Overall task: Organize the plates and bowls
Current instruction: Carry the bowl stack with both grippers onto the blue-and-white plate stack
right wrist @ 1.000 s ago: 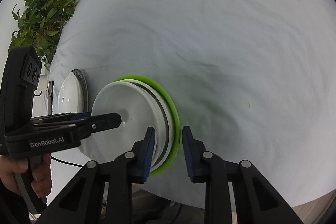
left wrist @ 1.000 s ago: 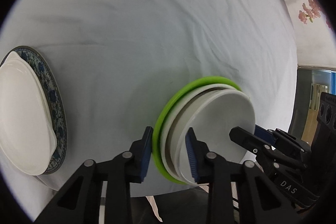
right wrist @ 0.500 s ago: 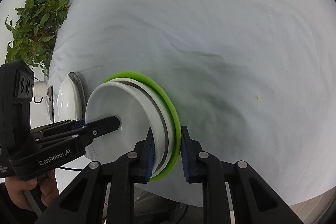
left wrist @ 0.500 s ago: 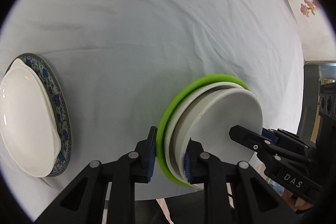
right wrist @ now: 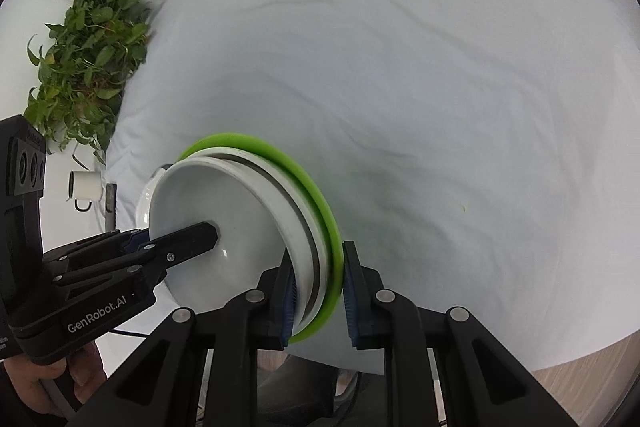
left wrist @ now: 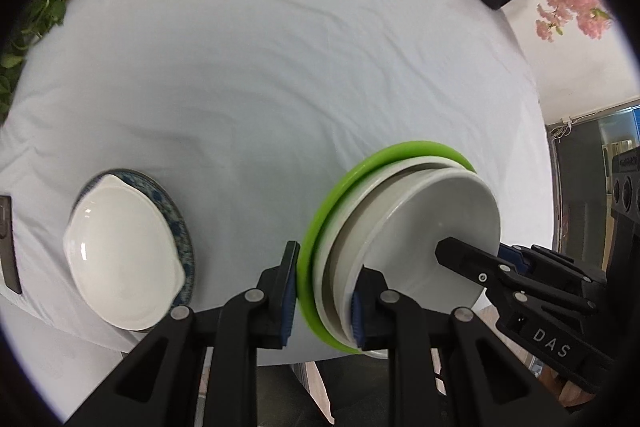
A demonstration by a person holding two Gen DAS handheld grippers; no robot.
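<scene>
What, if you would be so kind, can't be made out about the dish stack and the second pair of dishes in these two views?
- Left wrist view: how many white dishes sit between the green plate and top bowl; they overlap.
- Right wrist view: the oval white dish is nearly hidden behind the stack.
- Both views: the stack's near rim is covered by the left gripper and right gripper.
- Both views: whether the stack touches the tablecloth.
</scene>
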